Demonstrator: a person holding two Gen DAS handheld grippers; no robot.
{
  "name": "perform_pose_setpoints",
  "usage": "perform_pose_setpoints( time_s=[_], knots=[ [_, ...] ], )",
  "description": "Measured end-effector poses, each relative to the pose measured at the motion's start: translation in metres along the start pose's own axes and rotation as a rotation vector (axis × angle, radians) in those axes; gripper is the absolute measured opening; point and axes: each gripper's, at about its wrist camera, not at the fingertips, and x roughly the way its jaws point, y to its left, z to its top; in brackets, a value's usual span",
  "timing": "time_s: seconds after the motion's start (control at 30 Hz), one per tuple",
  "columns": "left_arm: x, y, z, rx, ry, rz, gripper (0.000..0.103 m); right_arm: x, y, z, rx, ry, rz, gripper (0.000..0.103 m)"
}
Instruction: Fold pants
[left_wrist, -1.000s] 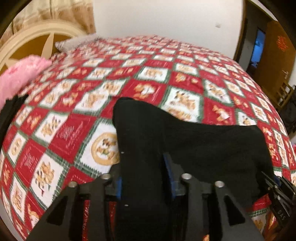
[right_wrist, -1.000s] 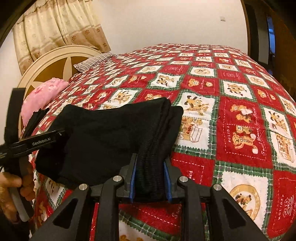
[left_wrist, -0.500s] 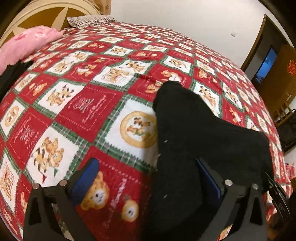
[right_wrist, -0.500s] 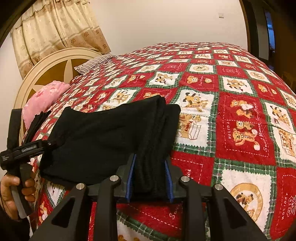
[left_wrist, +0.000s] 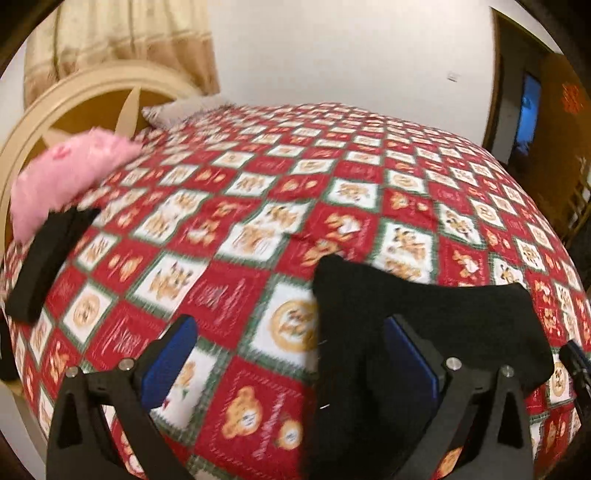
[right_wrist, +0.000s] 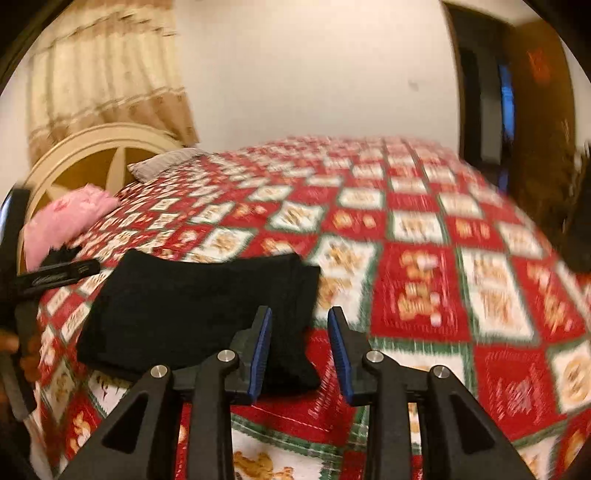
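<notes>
The black pants (right_wrist: 192, 317) lie folded into a flat rectangle on the red patterned bedspread (right_wrist: 424, 266), near the bed's near edge. In the left wrist view the pants (left_wrist: 424, 325) lie at the lower right. My left gripper (left_wrist: 291, 350) is open wide and empty, its right finger over the pants' left edge. My right gripper (right_wrist: 300, 350) is open and empty, just off the pants' right edge, with a fold of cloth showing between its jaws. The left gripper's body (right_wrist: 55, 277) shows at the left of the right wrist view.
A pink pillow (left_wrist: 70, 173) and a folded black garment (left_wrist: 48, 254) lie at the left by the cream headboard (left_wrist: 85, 110). A striped pillow (left_wrist: 181, 110) lies at the head. A dark doorway (left_wrist: 528, 110) is at the right.
Both grippers have opened and let go of the pants, first the left, then the right. Both have drawn back and tilted up; the pants lie flat on the bed.
</notes>
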Motion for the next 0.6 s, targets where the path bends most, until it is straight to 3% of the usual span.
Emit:
perform_pose_setpoints(
  time_s=[0.17,0.3,0.43,0.6],
  knots=[
    [0.003,-0.038,0.006,0.076,-0.038,-0.046,0.103,0.008,0.032,0.007,-0.103,0.011,0.071,0.027],
    [0.026,-0.053,0.005,0.099,-0.002,-0.028,0.103,0.039,0.029,-0.005,-0.091,0.114,0.068,0.027],
    [0.063,-0.035,0.002,0.002,0.115,-0.027,0.103,0.052,0.01,-0.015,-0.009,0.159,0.108,0.025],
    [0.087,-0.013,-0.009,-0.14,0.182,-0.148,0.103,0.056,0.012,-0.017,-0.012,0.165,0.113,0.025]
  ],
)
